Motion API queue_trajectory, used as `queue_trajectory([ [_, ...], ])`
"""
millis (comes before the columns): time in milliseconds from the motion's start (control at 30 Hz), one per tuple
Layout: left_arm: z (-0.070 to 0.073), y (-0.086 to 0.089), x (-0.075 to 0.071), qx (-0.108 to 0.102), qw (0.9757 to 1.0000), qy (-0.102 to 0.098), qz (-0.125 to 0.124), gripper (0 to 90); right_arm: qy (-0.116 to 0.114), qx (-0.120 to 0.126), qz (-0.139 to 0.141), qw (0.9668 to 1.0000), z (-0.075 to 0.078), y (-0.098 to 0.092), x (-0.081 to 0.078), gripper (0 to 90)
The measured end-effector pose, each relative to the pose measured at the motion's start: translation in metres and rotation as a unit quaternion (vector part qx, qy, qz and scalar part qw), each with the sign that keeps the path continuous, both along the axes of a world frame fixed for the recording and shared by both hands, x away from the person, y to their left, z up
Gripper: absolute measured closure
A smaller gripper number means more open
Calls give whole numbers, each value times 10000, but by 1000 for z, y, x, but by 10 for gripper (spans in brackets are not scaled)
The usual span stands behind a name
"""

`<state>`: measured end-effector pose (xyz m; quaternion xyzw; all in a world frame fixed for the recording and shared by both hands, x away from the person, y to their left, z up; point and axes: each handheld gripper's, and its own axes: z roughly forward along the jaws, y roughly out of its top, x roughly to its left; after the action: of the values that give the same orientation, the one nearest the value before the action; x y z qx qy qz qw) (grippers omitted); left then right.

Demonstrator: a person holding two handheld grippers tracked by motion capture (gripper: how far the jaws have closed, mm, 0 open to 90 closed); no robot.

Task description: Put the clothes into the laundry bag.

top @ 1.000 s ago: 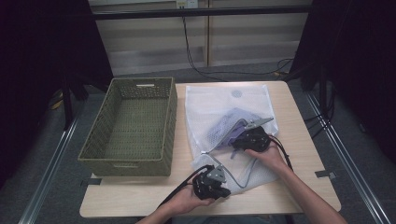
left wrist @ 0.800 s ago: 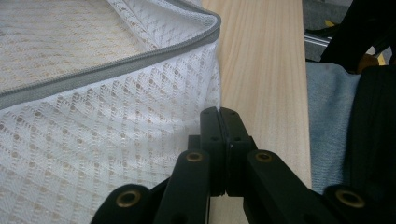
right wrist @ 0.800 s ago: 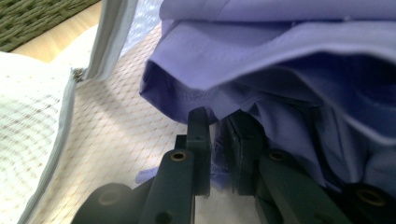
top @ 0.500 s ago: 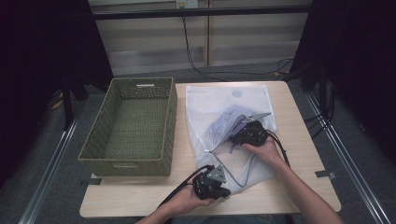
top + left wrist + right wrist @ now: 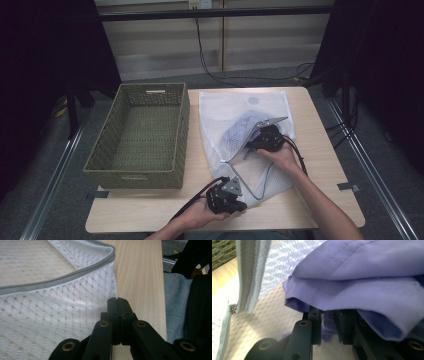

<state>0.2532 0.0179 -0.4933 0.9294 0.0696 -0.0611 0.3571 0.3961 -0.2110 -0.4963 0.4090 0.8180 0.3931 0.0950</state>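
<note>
A white mesh laundry bag [image 5: 240,107] lies on the wooden table with its zip mouth open. A purple garment [image 5: 242,129] rests inside it. My right gripper [image 5: 251,145] reaches into the mouth and is shut on a fold of the purple garment [image 5: 367,290], which drapes over my right gripper [image 5: 328,312] and its jaws. The grey zip edge [image 5: 244,275] hangs at the left of that view. Near the table's front edge, my left gripper [image 5: 241,204] is shut, pinching the bag's near corner. The raised mesh bag [image 5: 50,310] meets my left gripper [image 5: 117,300].
A green woven basket [image 5: 112,150] stands left of the bag, with nothing visible in it. Bare wood [image 5: 325,145] shows to the right of the bag. The person's forearms come in from the front edge. Cables trail on the floor beyond the table.
My right gripper has pushed a little farther into the bag, away from the person, with the purple garment. The left gripper has stayed at the bag's near corner.
</note>
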Motion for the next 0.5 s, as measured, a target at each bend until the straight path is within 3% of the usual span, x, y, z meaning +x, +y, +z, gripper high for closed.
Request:
queue_trajectory([
  [233,0,0,0,0,10000,3,1,896,-89,-53,-244,9996,1,0,5,767],
  [500,0,0,0,-5,10000,7,-2,896,-137,-67,-333,9993,1,-1,12,782],
])
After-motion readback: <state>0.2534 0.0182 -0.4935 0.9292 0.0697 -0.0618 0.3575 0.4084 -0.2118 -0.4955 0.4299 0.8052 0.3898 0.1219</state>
